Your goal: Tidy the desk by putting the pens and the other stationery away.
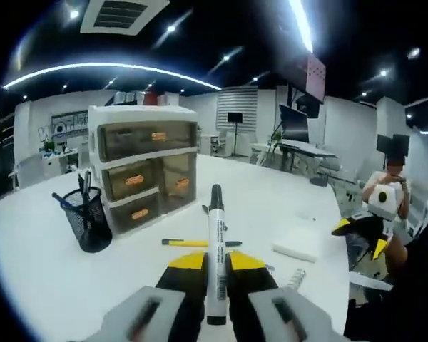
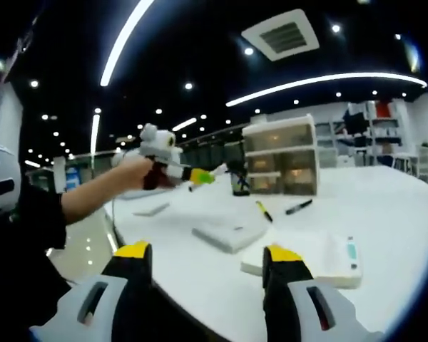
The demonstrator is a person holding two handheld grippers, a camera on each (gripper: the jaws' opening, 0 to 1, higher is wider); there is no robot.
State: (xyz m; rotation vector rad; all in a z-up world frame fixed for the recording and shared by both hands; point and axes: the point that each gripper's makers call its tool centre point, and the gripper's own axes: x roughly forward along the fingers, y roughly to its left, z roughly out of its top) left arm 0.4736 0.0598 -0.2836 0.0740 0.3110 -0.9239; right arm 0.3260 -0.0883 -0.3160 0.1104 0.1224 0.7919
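Mesh cup (image 1: 89,221) holding pens, beside drawers (image 1: 144,165) on surface (image 1: 285,206). Left gripper (image 1: 215,267) pinching marker (image 1: 216,249) upright, right of cup. Right gripper (image 2: 207,265) spread.

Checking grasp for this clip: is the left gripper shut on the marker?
Shut: the left gripper clamps the marker, its jaws pressed against both sides.

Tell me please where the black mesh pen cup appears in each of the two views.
Left gripper view: the black mesh pen cup stands at left, beside the drawer unit.
Right gripper view: the cup is small, at centre, just left of the drawer unit.
Shared landmark: the drawer unit.
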